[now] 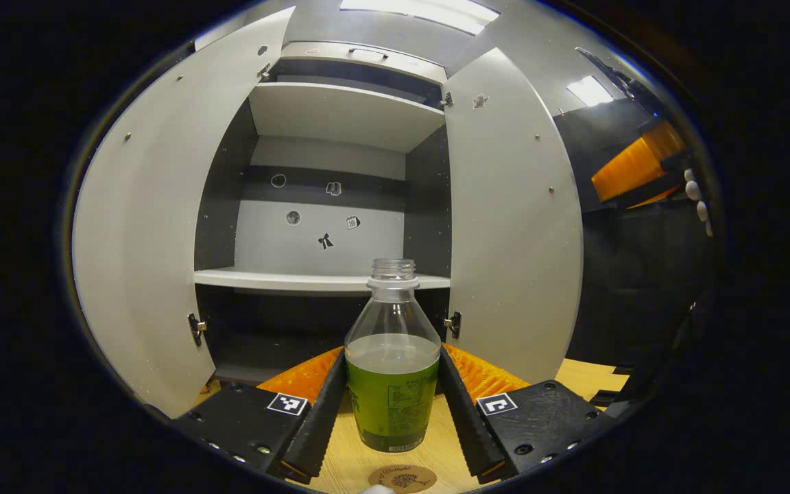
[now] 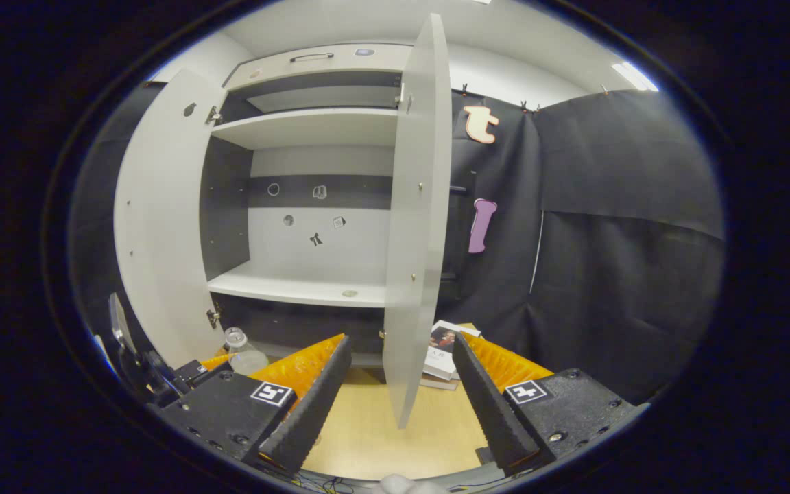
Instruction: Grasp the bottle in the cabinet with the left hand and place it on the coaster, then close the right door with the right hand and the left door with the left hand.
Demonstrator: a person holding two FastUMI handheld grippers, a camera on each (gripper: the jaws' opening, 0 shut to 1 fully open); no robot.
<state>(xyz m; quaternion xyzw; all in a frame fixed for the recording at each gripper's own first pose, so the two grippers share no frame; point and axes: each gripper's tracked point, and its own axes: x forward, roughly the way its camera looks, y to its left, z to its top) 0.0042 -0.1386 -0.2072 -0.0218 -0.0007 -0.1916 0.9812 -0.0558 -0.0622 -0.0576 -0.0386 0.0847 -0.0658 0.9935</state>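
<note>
A clear, capless bottle [image 1: 392, 357] with a green label and pale liquid stands upright between the fingers of my left gripper [image 1: 393, 357], which is shut on its sides. It hangs just in front of the open cabinet [image 1: 326, 206], above the wooden table [image 1: 350, 460]. A round brown coaster [image 1: 402, 478] lies on the table directly below and nearer me. The cabinet's left door [image 1: 141, 240] and right door [image 1: 511, 226] stand wide open. In the right gripper view my right gripper [image 2: 402, 339] is open and holds nothing; the right door's edge [image 2: 415, 219] rises just beyond it.
The cabinet's shelves [image 2: 299, 288] are bare apart from small stickers on the back wall. A stack of books [image 2: 443, 350] lies on the table [image 2: 381, 432] behind the right door. The left gripper with the bottle [image 2: 241, 353] is at the lower left of the right gripper view.
</note>
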